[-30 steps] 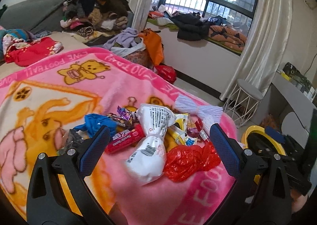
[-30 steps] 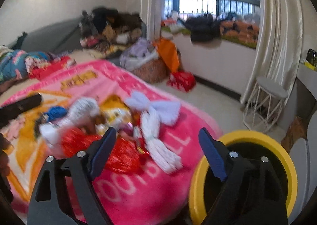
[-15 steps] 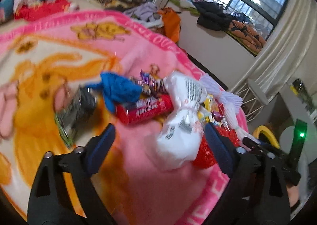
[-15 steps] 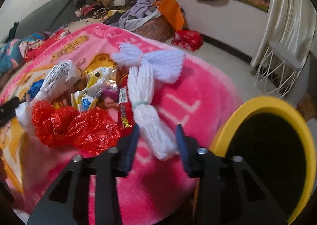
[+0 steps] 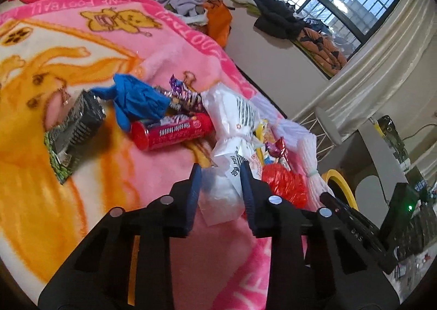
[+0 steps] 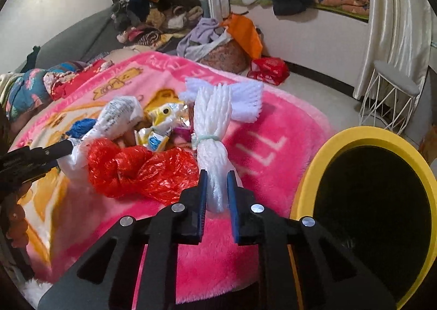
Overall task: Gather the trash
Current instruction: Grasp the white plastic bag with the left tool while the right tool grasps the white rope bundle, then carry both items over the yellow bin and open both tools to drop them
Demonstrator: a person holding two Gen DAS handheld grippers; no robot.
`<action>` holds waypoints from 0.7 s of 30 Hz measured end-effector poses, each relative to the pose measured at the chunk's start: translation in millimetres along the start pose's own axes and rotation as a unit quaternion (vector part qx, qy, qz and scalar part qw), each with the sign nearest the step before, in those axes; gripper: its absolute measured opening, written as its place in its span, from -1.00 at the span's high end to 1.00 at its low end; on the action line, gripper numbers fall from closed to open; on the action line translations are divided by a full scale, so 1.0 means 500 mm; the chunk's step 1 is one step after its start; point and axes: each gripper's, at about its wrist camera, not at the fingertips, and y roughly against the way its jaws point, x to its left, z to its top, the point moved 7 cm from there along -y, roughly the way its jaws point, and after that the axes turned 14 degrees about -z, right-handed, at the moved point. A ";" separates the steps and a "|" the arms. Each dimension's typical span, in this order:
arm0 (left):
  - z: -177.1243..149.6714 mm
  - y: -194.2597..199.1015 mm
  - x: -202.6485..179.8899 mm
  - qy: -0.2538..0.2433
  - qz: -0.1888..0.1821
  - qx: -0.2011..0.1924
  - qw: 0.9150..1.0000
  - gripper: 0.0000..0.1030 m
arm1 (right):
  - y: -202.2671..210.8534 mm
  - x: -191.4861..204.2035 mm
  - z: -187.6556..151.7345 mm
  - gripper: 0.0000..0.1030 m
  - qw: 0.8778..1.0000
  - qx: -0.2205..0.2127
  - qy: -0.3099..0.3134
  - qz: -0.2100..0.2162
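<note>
So we've got both grippers on something at once here; our left gripper (image 5: 220, 173) has its jaws pinched onto the near end of the white plastic bag (image 5: 232, 129), the one with black print on it, and our right gripper (image 6: 215, 187) is clamped on the tail end of the white foam net bundle (image 6: 214, 129), which is tied round the middle with a pale green band.

All the trash sits in one pile on the pink cartoon blanket (image 6: 262, 143); the red plastic bag (image 6: 142, 168) is crumpled just left of the foam net, touching it, and the yellow-and-white snack wrappers (image 6: 161, 124) are wedged behind it between the two white things.

From the left wrist view we also see a red snack tube (image 5: 172, 132) lying on its side, a scrunched blue glove (image 5: 139, 99) right behind it, some shiny purple candy wrappers (image 5: 183, 94) beside that, and a dark foil packet (image 5: 79, 121) off to the far left, apart from the rest.

The yellow-rimmed bin (image 6: 366, 200) stands just off the blanket's edge, right beside our right gripper; its inside is black and we can't tell what's in there.
</note>
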 end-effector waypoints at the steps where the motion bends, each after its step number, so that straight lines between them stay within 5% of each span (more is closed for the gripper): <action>1: 0.006 0.007 -0.008 -0.006 -0.001 -0.008 1.000 0.64 | 0.008 -0.003 0.002 0.73 1.000 -0.005 -0.004 0.000; 12: 0.070 0.079 -0.118 -0.078 -0.017 -0.076 0.994 0.71 | 0.067 -0.034 0.024 0.73 0.999 -0.041 -0.032 -0.001; 21: 0.066 0.057 -0.202 -0.112 -0.054 -0.062 0.990 0.71 | 0.101 -0.076 0.027 0.73 0.996 -0.060 -0.057 -0.021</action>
